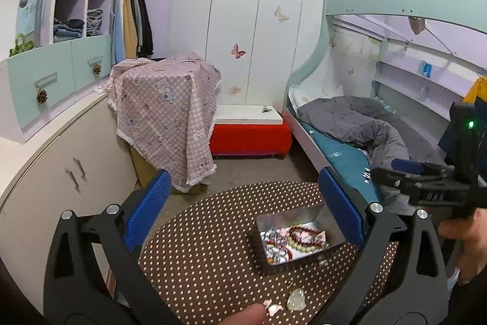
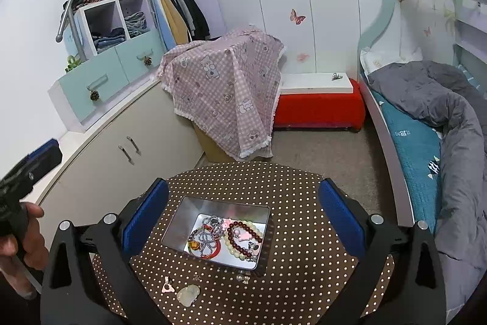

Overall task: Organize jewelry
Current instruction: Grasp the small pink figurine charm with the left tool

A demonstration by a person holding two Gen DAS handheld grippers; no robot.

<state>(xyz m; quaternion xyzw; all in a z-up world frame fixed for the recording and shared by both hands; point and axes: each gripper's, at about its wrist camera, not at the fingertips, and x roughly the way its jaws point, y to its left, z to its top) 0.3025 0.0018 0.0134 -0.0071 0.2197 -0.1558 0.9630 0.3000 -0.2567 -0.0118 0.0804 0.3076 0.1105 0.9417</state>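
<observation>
Both tongs spread wide, gripping nothing: left tongs, right tongs. Between them, lower centre of frame, an open metal tin on the polka-dot surface holds bead bracelets; a pale heart pendant lies loose just below it

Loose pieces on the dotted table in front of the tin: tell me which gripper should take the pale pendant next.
Probably the right gripper: open and empty, with the pale pendant between its fingers' lines. The left gripper, also open, sees it off to its right.
</observation>
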